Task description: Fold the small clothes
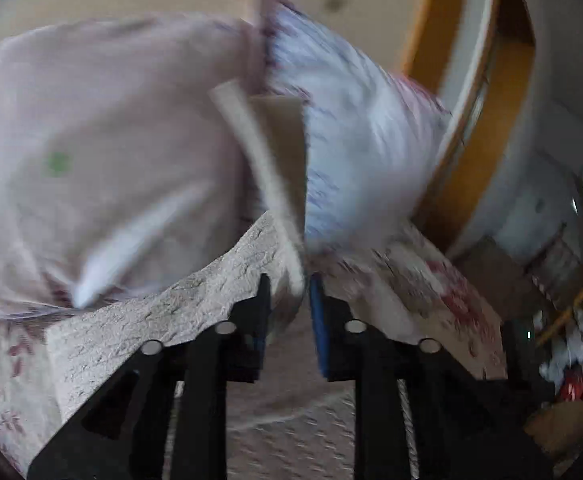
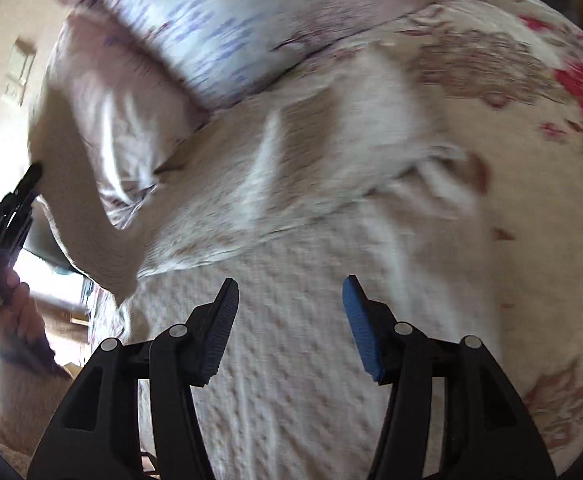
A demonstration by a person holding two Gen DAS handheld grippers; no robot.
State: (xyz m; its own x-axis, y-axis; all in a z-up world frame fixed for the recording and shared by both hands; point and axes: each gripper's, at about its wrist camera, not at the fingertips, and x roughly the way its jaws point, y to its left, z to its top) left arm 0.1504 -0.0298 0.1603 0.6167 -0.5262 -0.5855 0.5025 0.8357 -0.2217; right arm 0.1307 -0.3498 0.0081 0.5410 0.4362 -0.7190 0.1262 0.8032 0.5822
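Left tool (image 1: 291, 284) pinches the waffle-textured cream garment (image 1: 163, 312), lifted off the floral bed (image 2: 531, 128). Right tool (image 2: 289, 292) agape above it. Pillows (image 1: 103, 128) crowd behind; frames blurred.

1. The left gripper (image 1: 289, 292) had its jaws drawn nearly together, pinching a thin fold of cloth (image 1: 267, 168) between the black pad and the blue one.
2. The right gripper (image 2: 289, 300) stood with its jaws spread wide, nothing between them.
3. In the right wrist view, the left gripper showed at the left edge, lifted and pointing up, gripped by the person's left hand (image 2: 15, 312).
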